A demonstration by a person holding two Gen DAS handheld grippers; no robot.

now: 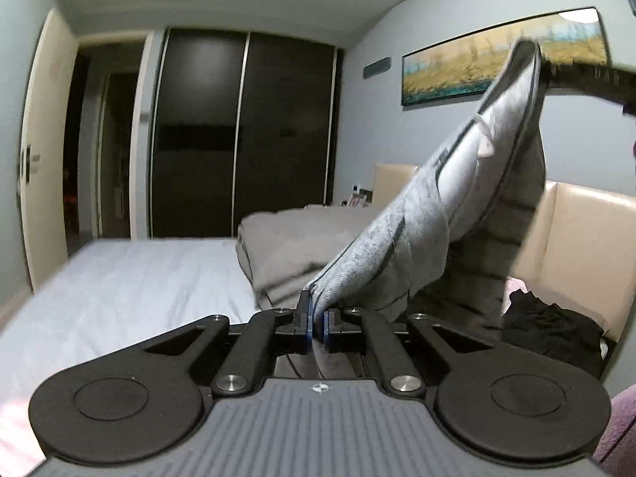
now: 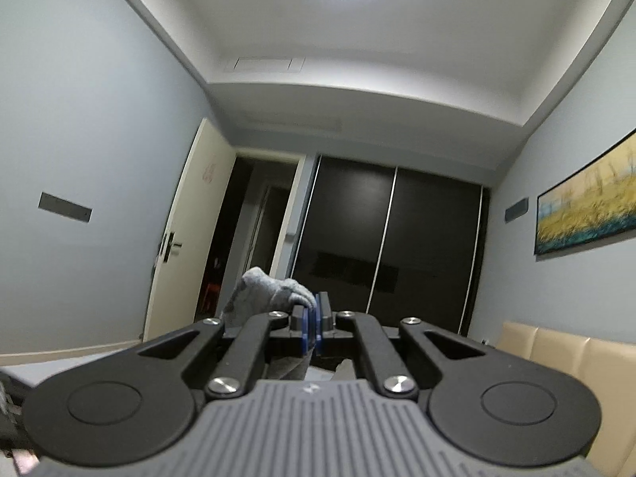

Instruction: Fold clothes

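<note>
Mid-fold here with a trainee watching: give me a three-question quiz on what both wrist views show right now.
1. True or false: the left tool is shut on the grey garment.
2. Which lies on the bed beside the headboard? A) a black garment B) a red towel C) a white pillow
3. Fill in: the grey garment stretches up from the left tool toward the ____ tool.

Key: 1 true. 2 A, the black garment. 3 right, whose pads also pinch grey cloth.
</note>
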